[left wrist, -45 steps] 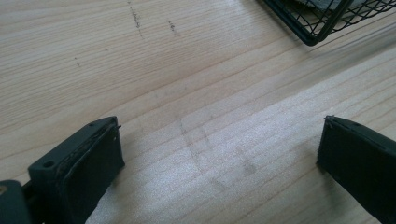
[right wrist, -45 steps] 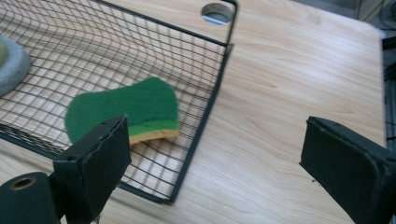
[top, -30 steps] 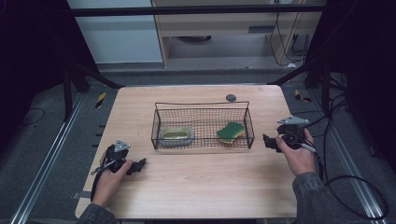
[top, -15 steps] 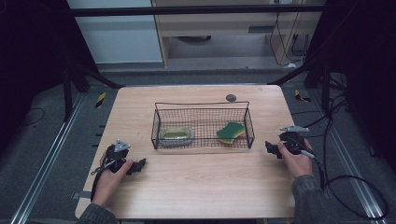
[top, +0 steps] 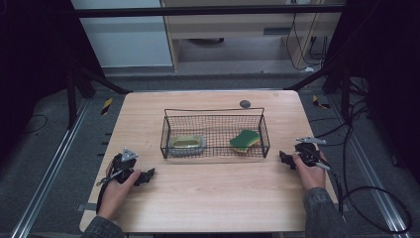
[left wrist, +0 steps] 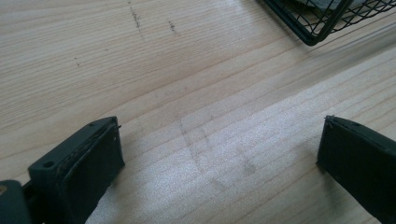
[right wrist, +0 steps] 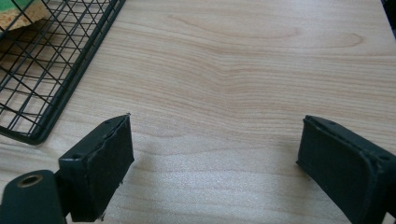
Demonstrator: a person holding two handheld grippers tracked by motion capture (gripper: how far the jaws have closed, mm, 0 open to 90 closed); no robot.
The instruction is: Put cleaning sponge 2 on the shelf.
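A black wire basket stands mid-table. Inside it lie a yellow sponge in a clear wrap at the left and a green and yellow sponge at the right. My left gripper rests low on the table at the front left, open, with bare wood between its jaws. At the right of the basket, my right gripper sits low over the table, open and holding nothing. The basket corner lies just left of its jaws, with the green sponge's edge behind the wire.
A small dark round object lies on the wooden table behind the basket. Cables trail off the table's right side. Dark frame legs stand at both rear corners.
My right gripper has come down from above the table's right edge to just over the wood beside the basket. The left gripper has stayed put.
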